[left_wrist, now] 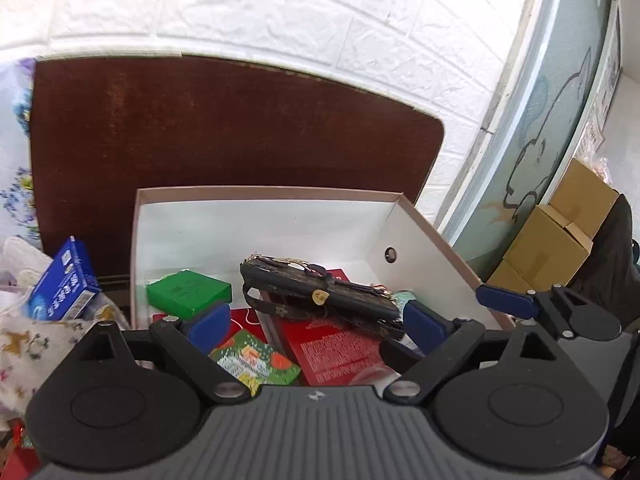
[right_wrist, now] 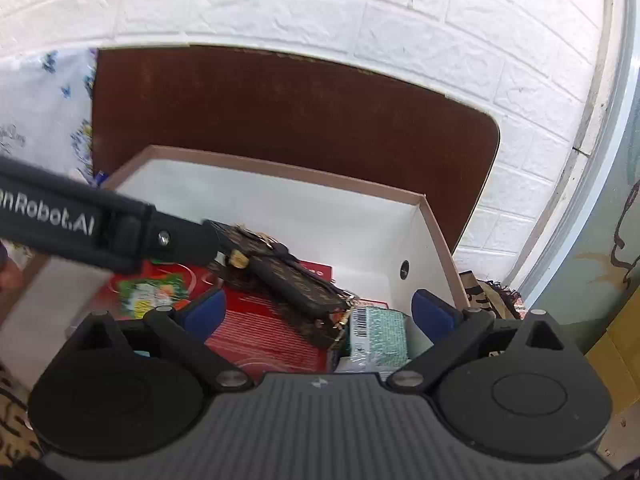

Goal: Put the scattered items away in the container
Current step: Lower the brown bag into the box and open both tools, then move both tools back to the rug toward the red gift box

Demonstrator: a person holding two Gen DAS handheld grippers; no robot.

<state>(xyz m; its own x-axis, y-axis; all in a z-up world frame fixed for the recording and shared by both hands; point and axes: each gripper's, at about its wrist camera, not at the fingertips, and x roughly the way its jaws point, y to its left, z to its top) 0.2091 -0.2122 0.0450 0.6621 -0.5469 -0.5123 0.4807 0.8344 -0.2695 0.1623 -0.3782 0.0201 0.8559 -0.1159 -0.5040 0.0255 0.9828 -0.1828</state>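
A white-lined cardboard box [left_wrist: 280, 192] holds several items: a green box [left_wrist: 188, 292], red boxes [left_wrist: 336, 352], a colourful green card pack [left_wrist: 256, 360] and a dark patterned wallet [left_wrist: 320, 296] with a strap lying slanted on top. My left gripper [left_wrist: 316, 322] is open over the box, its blue pads either side of the wallet and not pressing it. In the right wrist view my right gripper [right_wrist: 318, 312] is also open, above the wallet [right_wrist: 288, 280], a red box [right_wrist: 268, 332] and a mint packet [right_wrist: 380, 332]. Nothing is held.
A blue box [left_wrist: 64, 280] lies outside the container at the left on patterned cloth [left_wrist: 24, 344]. A brown board [left_wrist: 200, 128] leans against the white brick wall behind. Cardboard cartons [left_wrist: 560, 232] stand at the right. The left tool's black casing [right_wrist: 80, 220] crosses the right wrist view.
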